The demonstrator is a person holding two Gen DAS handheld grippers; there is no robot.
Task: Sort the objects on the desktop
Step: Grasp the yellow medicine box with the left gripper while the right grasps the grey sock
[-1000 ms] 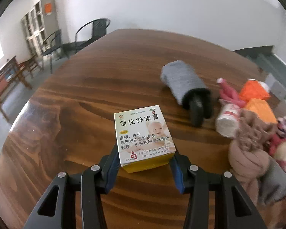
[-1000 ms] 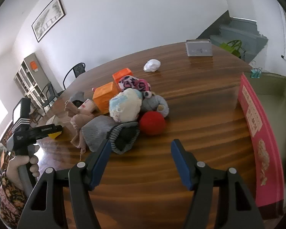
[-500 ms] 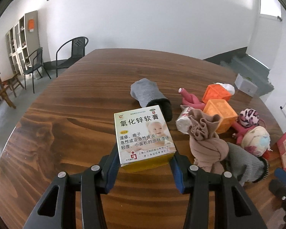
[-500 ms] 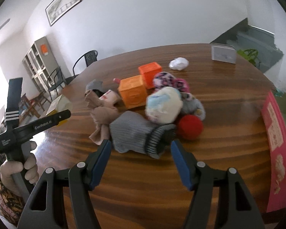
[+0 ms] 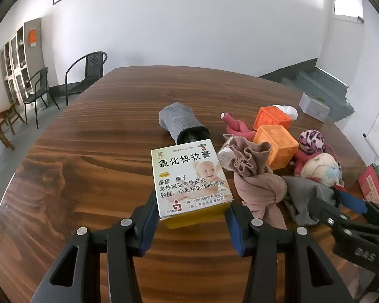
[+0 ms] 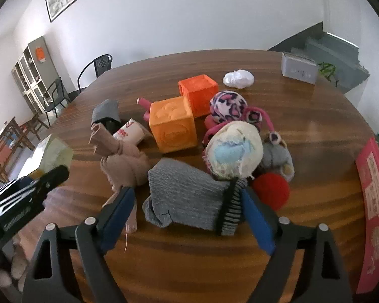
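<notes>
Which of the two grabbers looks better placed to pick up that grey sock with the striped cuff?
The right hand-held gripper: the grey sock lies between its opening jaws, untouched. The left hand-held gripper is already clamped on the ointment box.

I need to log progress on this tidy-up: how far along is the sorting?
Early. In hand: the left gripper holds the ointment box; the right gripper is opening around the grey sock. Left: orange cubes, plush toys, knotted beige cloth.

The white-and-yellow ointment box [image 5: 192, 181] is up off the wooden table [image 5: 88, 156], tilted back. The grey sock [image 6: 187, 194] with the striped cuff lies flat against the toy pile.
</notes>
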